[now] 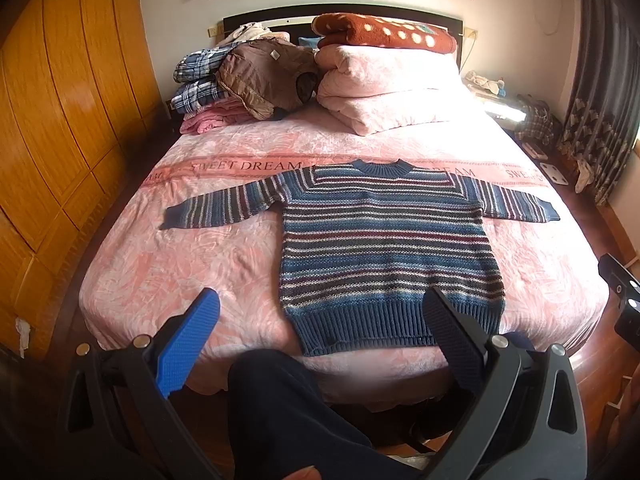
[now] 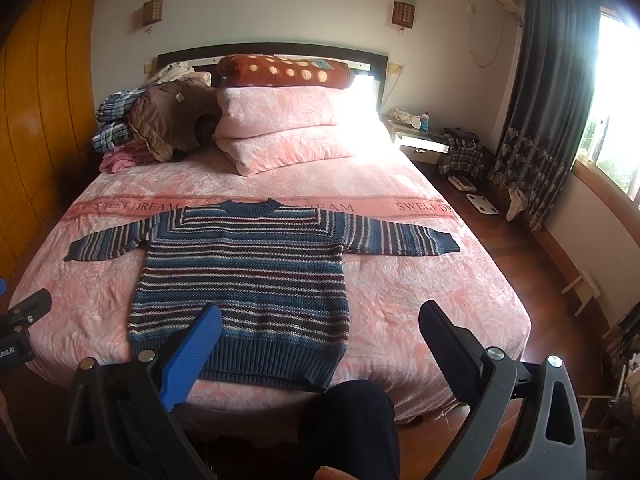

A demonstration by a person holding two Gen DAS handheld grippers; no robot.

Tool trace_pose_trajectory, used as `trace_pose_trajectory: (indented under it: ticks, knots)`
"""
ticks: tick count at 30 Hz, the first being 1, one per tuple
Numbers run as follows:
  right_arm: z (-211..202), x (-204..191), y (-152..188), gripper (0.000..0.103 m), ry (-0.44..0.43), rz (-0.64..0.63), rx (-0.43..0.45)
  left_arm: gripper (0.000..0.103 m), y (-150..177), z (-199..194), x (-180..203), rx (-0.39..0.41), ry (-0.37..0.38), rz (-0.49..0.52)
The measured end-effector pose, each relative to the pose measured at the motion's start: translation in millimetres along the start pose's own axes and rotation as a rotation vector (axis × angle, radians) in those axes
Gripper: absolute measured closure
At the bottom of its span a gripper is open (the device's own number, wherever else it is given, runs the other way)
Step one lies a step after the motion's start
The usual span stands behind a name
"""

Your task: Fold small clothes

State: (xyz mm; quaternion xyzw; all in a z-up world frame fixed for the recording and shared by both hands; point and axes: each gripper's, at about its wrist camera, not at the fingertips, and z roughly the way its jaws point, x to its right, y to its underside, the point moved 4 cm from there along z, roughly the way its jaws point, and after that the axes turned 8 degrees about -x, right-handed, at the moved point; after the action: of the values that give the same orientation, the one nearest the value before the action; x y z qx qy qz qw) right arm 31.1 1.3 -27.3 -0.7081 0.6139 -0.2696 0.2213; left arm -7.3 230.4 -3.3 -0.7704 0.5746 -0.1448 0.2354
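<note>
Right gripper (image 2: 320, 320) view alone shows window (image 2: 616, 120) beyond sweater (image 2: 244, 276).

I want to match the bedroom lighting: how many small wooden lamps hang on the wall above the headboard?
2. One wall lamp hangs above the left end of the headboard, the other wall lamp above its right end. No others show in either view.

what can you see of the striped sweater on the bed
The striped sweater is a chunky knit in blue, grey, white and maroon bands, with a ribbed blue crew collar, cuffs and hem. It lies flat and unfolded on the pink bedspread, sleeves spread out sideways, collar toward the headboard, hem near the foot edge. Neither gripper touches it.
</note>
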Motion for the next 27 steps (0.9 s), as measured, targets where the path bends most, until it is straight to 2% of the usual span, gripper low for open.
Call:
trace_pose_trajectory:
  ticks: [27]
  knots:
    - [0.5, -1.5, -1.1, 0.004, 0.002, -0.002, 0.004, 0.003, -3.7, -5.0, -1.3, 0.014, -0.003, -0.009]
